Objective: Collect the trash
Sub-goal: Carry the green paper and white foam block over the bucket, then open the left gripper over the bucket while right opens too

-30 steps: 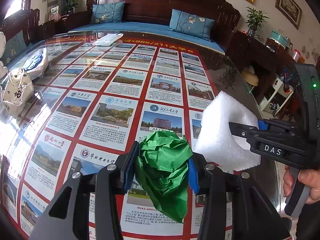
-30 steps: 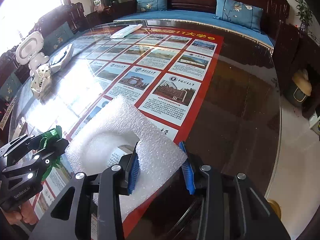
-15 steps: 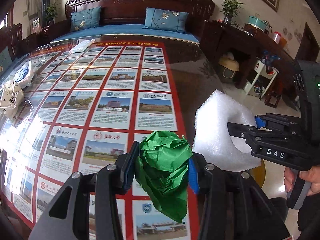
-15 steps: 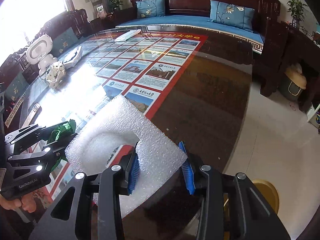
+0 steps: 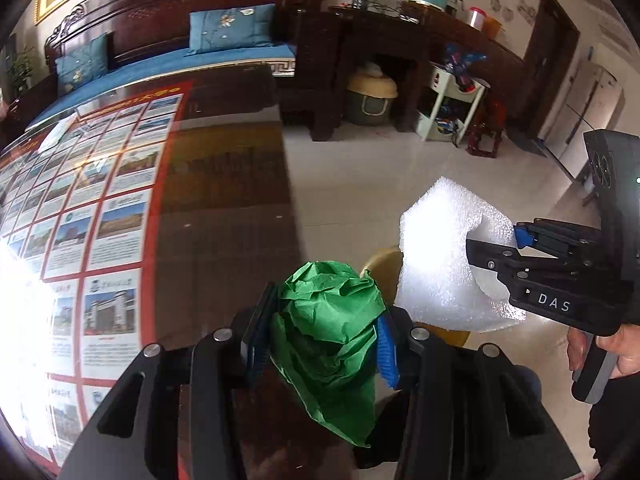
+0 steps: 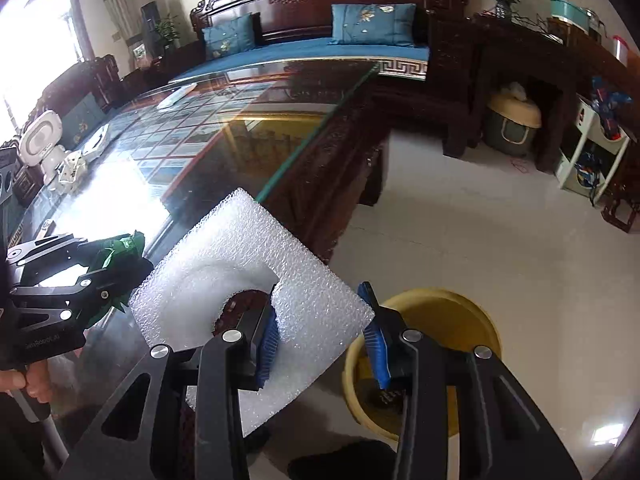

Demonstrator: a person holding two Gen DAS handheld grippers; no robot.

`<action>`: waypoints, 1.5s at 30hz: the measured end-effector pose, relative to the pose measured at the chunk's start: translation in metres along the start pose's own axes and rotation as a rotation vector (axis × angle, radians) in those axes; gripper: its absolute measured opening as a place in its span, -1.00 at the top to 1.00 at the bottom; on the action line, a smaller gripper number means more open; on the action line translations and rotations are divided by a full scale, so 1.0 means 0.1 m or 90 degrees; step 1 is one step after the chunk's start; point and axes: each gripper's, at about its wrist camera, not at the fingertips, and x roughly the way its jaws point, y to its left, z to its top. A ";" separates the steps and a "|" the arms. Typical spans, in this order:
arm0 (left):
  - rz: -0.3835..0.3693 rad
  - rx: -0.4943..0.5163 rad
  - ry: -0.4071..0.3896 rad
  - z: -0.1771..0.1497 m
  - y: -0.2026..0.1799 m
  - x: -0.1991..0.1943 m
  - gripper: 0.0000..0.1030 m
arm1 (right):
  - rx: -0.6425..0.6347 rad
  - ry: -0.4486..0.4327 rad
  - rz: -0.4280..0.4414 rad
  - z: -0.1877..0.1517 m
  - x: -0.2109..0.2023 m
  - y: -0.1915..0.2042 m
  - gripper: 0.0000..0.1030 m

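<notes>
Trash pinched in both grippers, beside the table's edge.

Crumpled green paper [image 5: 332, 336] wedged between the blue pads [image 5: 386, 350] of the left gripper [image 5: 322, 344], both pads pressing its sides, wad bulging past the tips and hanging below them. White foam sheet [image 6: 256, 280] with a round cut-out clamped at one edge by the right gripper [image 6: 320, 344]: left pad inside the cut-out, right pad on the outer edge, most of the sheet sticking out ahead and to the left of the jaws. Just beyond and below the right fingers, yellow bin [image 6: 456, 320] on pale floor tiles, open mouth upward. Glass-topped table [image 6: 208, 152] to the left, under the left gripper. Farther back, dark carved sofa [image 6: 320, 20] with blue cushions against the wall.
</notes>
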 end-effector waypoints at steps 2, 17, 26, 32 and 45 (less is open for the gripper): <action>-0.017 0.019 0.011 0.06 -0.22 0.13 0.14 | 0.025 -0.003 -0.014 -0.10 -0.08 -0.27 0.27; -0.082 0.108 0.148 0.42 -1.50 1.49 0.14 | 0.156 0.032 -0.087 -0.86 -0.13 -1.71 0.27; -0.066 0.138 0.221 0.35 -1.74 2.10 0.11 | 0.179 0.068 -0.088 -1.03 0.14 -2.04 0.27; -0.073 0.143 0.250 0.34 -1.75 2.31 -0.13 | 0.188 0.085 -0.092 -1.07 0.29 -2.14 0.27; -0.058 0.149 0.246 0.30 -1.64 2.22 -0.80 | 0.182 0.104 -0.094 -1.05 0.44 -2.09 0.27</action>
